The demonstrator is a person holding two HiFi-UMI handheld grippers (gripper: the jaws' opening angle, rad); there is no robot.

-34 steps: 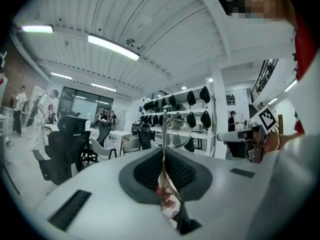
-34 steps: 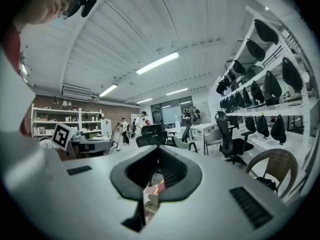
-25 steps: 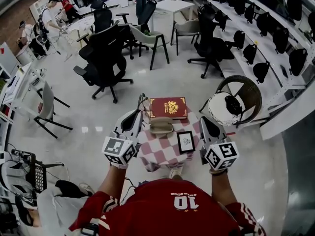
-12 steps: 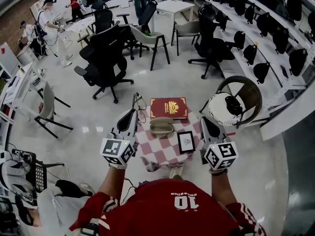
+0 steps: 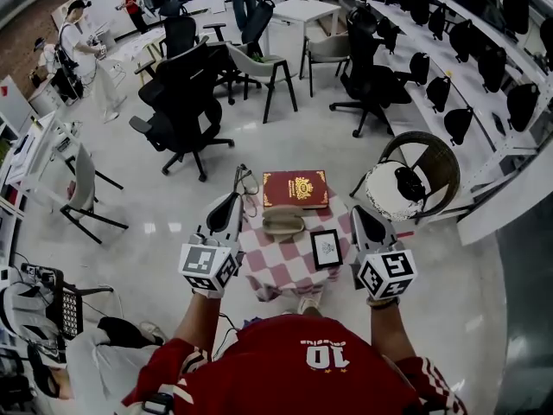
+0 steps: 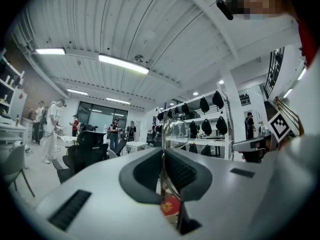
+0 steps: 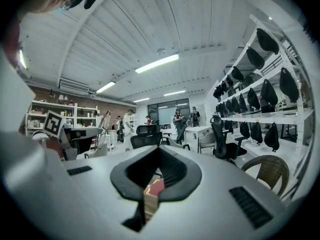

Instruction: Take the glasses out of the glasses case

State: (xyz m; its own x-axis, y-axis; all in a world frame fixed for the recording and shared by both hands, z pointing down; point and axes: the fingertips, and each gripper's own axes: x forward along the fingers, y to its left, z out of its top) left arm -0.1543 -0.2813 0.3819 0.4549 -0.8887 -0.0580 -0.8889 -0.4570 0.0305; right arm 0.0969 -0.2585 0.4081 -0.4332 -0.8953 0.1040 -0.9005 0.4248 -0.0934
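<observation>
The left gripper (image 6: 163, 151) has its ribbed black pads pinched narrow on the glasses (image 6: 176, 130), which have a thin metal wire rim and round clear lenses and stand upright off the tabletop's (image 5: 285, 271) far left corner. The right gripper (image 7: 159, 149) is closed with nothing in it. On the red-and-white checked cloth, the smooth, rounded beige glasses case (image 5: 282, 221) lies mid-table, just before a red book (image 5: 295, 188) with gold embossing at the far edge.

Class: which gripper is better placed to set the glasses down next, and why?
Left, probably: the left gripper is shut on the glasses, beside the table; the right gripper holds nothing.
</observation>
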